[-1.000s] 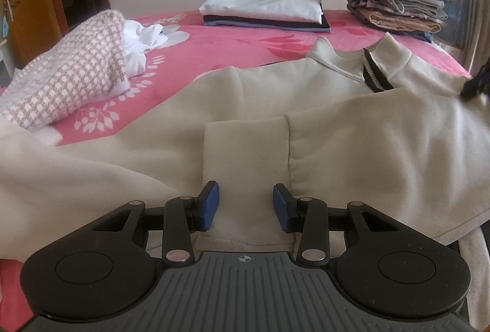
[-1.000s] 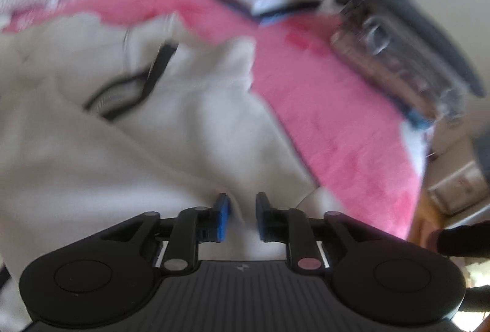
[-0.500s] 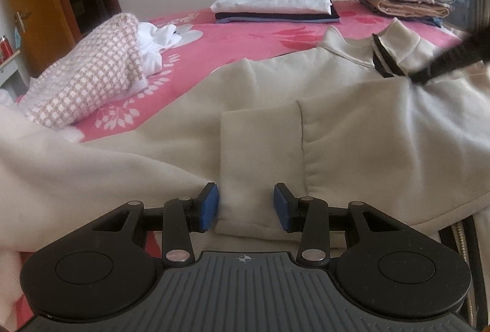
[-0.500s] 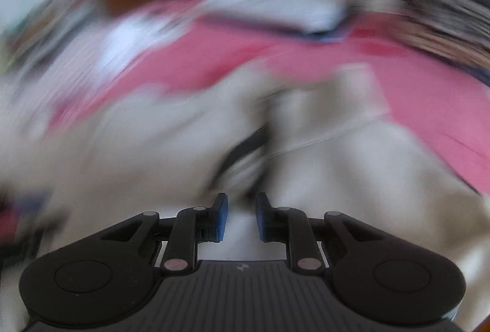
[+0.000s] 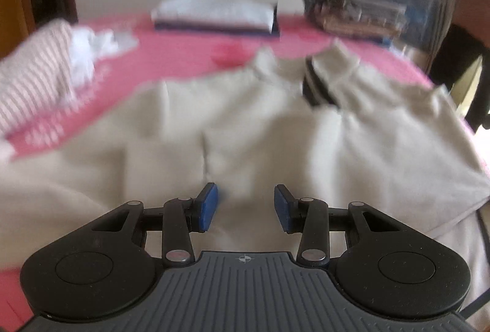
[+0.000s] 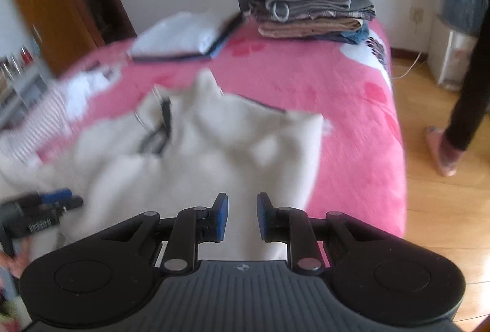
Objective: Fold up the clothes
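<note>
The cream sweatshirt lies spread across the pink bed, collar and dark zip toward the far wall. In the left wrist view one sleeve is folded across the body. In the right wrist view the near right part of the garment is bunched, with a corner reaching toward the bed's right edge.

My left gripper is over the lower middle of the sweatshirt. Its jaws stand apart, released; cloth shows in the gap behind them, but the pads do not press on it. In the right wrist view the same gripper appears at the far left edge, low on the fabric.

My right gripper is above the sweatshirt's near edge. Its jaws are narrowly parted and grasp nothing; I see only cloth beyond the gap.

At the head of the bed: a folded stack with a white top layer, and to its right a taller folded pile topped by a dark garment. On the left side lies a pink-and-white checked cloth beside a crumpled white item. Both views are blurred over this side, so finer detail cannot be told.

A wooden door stands at the left. A person's dark-trousered leg stands on the wooden floor right of the bed.
</note>
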`<state>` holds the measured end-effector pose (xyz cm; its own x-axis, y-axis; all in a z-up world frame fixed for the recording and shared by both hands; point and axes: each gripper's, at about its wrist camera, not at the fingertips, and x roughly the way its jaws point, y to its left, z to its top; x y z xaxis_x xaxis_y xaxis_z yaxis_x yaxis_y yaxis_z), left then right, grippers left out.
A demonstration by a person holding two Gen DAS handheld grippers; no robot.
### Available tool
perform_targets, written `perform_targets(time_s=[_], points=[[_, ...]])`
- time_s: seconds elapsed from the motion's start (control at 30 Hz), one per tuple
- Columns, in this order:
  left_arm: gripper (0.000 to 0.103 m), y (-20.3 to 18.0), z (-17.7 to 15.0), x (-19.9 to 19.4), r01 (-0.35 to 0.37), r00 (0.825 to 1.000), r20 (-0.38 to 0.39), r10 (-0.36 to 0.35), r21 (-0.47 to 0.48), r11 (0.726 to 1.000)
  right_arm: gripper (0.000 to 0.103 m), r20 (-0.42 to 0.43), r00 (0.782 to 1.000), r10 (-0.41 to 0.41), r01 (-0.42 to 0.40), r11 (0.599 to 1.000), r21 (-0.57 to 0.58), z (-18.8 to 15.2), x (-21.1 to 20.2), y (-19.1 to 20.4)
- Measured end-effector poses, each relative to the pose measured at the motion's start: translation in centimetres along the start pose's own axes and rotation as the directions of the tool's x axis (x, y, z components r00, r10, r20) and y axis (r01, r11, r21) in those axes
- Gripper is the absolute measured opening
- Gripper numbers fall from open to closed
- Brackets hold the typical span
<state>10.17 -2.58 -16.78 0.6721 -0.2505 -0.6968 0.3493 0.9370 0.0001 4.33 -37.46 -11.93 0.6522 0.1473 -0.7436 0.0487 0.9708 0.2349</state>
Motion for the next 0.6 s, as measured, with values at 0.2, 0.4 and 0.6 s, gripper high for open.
perform_targets(time_s=[0.2, 0.4, 0.6], points=[[0.042, 0.1, -0.9, 0.2, -0.060, 0.998, -0.018, 0.060, 0.016, 0.998, 0.021, 0.028, 0.995, -0.096, 0.096, 0.995, -0.013, 0.8, 5.1, 0.0], [0.042, 1.3, -1.2, 0.1, -0.046, 0.999, -0.014, 0.046, 0.006, 0.999, 0.018, 0.047, 0.984, -0.172, 0.160, 0.970, 0.184, 4.0, 9.5, -4.4], [0.042, 1.2, -1.5, 0.0, -0.042, 0.999, -0.006, 0.042, 0.013, 0.999, 0.020, 0.135, 0.963, -0.234, 0.178, 0.927, 0.330, 4.8, 5.5, -8.2]])
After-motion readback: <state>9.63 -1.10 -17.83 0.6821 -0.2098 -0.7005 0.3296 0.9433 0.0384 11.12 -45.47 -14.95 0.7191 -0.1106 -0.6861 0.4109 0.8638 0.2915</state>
